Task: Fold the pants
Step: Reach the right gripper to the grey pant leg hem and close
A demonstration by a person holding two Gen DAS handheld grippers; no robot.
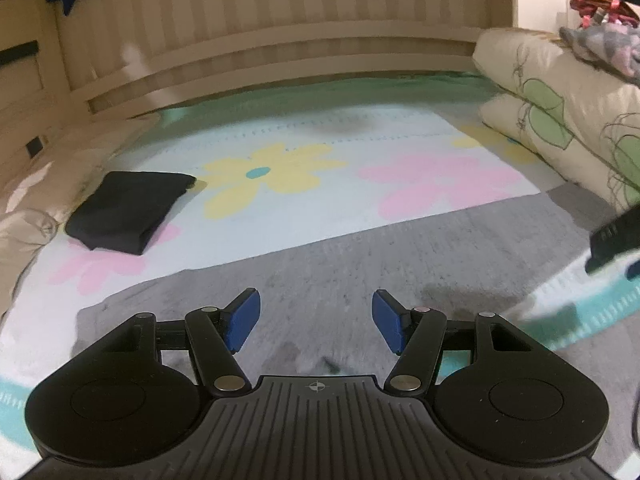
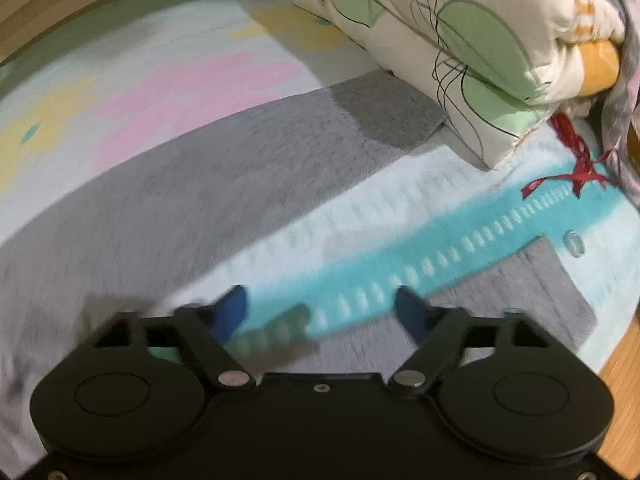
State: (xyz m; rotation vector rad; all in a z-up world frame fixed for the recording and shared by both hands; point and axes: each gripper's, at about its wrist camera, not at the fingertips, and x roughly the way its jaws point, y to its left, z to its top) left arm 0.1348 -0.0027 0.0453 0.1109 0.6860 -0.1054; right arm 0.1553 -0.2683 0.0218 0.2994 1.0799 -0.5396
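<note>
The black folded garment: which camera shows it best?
The left wrist view. The black folded garment lies whole and fairly sharp on the flowered blanket, left of the grey pants. The right wrist view does not show it at all.

Home bedroom: a bed lying under a flowered sheet, folded quilts stacking beside a slatted wooden headboard.
</note>
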